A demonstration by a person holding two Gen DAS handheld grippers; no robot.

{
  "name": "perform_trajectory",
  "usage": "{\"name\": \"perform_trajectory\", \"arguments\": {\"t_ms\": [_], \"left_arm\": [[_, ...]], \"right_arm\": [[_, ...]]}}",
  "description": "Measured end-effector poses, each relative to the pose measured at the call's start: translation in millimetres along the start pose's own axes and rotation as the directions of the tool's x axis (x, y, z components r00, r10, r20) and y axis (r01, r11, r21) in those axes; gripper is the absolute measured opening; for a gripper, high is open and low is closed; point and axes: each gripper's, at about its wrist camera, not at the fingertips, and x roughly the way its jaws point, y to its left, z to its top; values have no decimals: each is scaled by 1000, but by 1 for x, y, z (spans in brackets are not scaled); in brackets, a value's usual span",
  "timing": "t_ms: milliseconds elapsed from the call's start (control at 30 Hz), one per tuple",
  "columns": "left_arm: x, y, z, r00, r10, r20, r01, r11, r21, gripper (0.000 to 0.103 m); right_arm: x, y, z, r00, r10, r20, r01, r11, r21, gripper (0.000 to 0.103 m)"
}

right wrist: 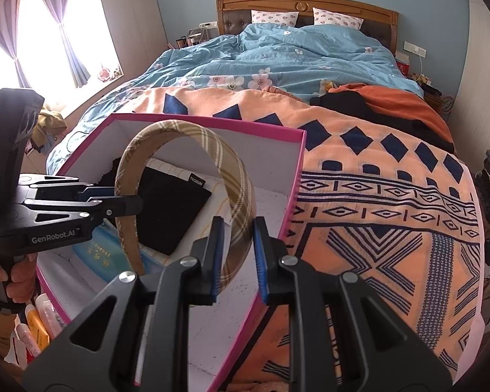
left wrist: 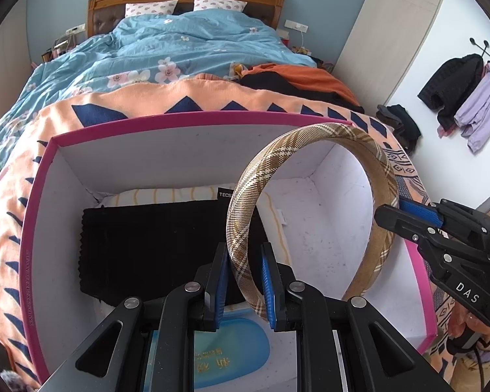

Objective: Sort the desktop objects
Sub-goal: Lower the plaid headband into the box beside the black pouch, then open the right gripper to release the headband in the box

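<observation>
The left gripper [left wrist: 245, 277] is clamped on one leg of a plaid headband [left wrist: 310, 170], its blue pads pressing the band from both sides; the right gripper [right wrist: 236, 254] pinches the opposite leg in the same way, so the headband stands arched between the two, held over the open pink-edged box [left wrist: 39, 196].

Inside the box, on its white floor, a black cloth [left wrist: 153, 238] lies over a pale striped fabric [left wrist: 166, 194] that carries a small black label; nearer the front edge rests a translucent blue pouch [left wrist: 232, 352] with gold lettering, which is partly hidden behind the fingers and too blurred to read. The right part of the floor is bare. The box sits on an orange patterned blanket [right wrist: 375, 212] spread over the foot of a bed with a blue floral quilt [right wrist: 277, 62].

The left wrist view alone shows coats [left wrist: 464, 91] hanging on a white wall; the right wrist view alone shows a curtained window [right wrist: 49, 32], the person's hand [right wrist: 16, 277] around the left gripper's handle, and several tubes and bottles [right wrist: 39, 323] just outside the box's near corner.
</observation>
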Motion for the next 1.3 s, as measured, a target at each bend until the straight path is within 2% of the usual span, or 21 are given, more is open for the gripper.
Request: {"name": "perform_trajectory", "arguments": {"t_ms": [500, 733, 933, 1000, 1300], "left_arm": [[16, 3, 14, 994, 31, -103, -32, 999, -8, 20], [31, 5, 18, 984, 28, -176, -32, 999, -20, 22], [44, 4, 20, 973, 18, -232, -24, 999, -22, 22], [46, 3, 20, 970, 23, -241, -28, 999, -19, 22], [64, 4, 18, 950, 28, -310, -35, 999, -16, 24]], "right_arm": [[13, 10, 9, 996, -82, -40, 79, 994, -82, 21], [28, 21, 12, 981, -176, -81, 158, 969, -188, 22], [39, 28, 18, 971, -226, -83, 201, 951, -234, 37], [40, 30, 20, 965, -253, -65, 230, 940, -252, 46], [17, 15, 11, 993, -118, -29, 112, 982, -151, 49]]}}
